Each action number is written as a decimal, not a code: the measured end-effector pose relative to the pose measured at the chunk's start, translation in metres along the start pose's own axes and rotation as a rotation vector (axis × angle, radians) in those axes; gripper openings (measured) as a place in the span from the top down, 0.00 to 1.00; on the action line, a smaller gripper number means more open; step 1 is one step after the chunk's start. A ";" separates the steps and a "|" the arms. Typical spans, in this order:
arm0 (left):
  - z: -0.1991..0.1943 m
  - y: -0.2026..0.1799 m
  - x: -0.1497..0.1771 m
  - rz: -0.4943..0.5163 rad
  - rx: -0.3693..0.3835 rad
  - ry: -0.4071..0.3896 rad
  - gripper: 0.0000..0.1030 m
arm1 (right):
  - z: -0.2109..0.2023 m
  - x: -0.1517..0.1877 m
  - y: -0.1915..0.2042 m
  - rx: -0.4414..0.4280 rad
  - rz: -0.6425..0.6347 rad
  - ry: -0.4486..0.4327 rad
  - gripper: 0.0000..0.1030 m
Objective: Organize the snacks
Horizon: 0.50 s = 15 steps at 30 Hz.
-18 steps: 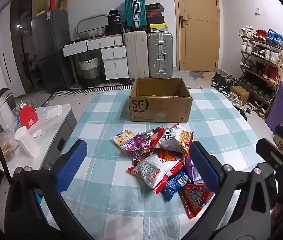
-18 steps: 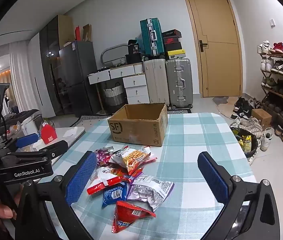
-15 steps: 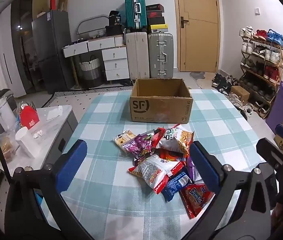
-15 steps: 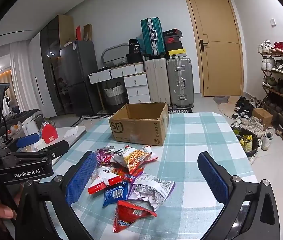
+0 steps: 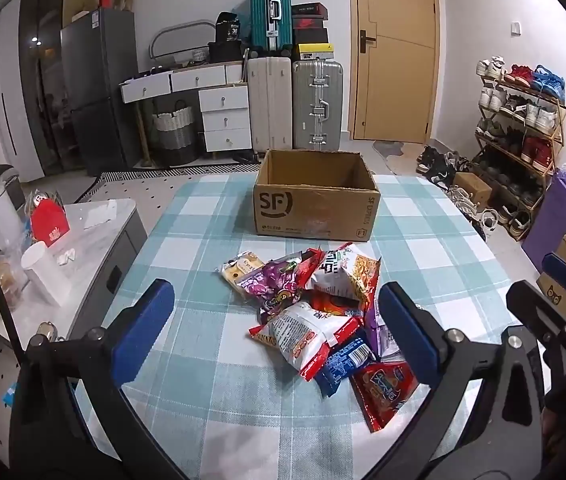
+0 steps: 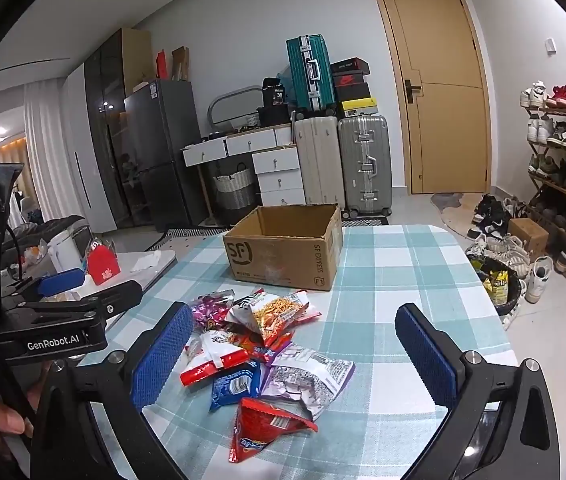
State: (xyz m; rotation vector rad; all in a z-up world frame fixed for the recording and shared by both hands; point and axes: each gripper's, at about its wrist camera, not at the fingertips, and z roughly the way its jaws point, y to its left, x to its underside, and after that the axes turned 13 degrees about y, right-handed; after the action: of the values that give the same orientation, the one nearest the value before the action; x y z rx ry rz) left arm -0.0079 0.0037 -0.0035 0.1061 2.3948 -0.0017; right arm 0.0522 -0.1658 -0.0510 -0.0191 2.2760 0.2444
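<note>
A pile of snack packets [image 5: 315, 312] lies on the checked tablecloth [image 5: 211, 364]; it also shows in the right wrist view [image 6: 259, 348]. An open, empty SF cardboard box [image 5: 315, 208] stands behind the pile, seen too in the right wrist view [image 6: 283, 252]. A red packet [image 6: 267, 428] lies nearest me. My left gripper [image 5: 275, 328] is open and empty, above the near side of the pile. My right gripper [image 6: 295, 360] is open and empty, over the pile's right part. The left gripper shows at the left of the right wrist view [image 6: 59, 304].
A grey side table [image 5: 83, 248] with cups and a red box stands left of the table. Suitcases [image 5: 295, 104], drawers and a fridge line the back wall. A shoe rack [image 5: 523, 128] and a bin [image 6: 499, 288] stand to the right.
Both views have shifted very slightly; the box and snacks sit a touch further right in the frames. Both grippers stay open and nothing was picked up.
</note>
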 end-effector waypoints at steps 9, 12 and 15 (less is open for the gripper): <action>0.001 0.002 -0.001 -0.002 -0.003 0.004 0.01 | 0.001 0.000 -0.002 -0.001 0.008 0.001 0.00; 0.001 0.003 -0.001 -0.004 -0.002 0.004 0.01 | 0.001 0.001 -0.003 -0.005 0.006 -0.003 0.00; 0.001 0.003 -0.002 -0.007 -0.002 0.004 0.01 | -0.002 0.002 -0.003 -0.012 0.005 -0.005 0.00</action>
State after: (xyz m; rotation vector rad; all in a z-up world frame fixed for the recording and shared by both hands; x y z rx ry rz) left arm -0.0054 0.0070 -0.0031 0.0963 2.3990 -0.0019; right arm 0.0503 -0.1690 -0.0517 -0.0194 2.2694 0.2602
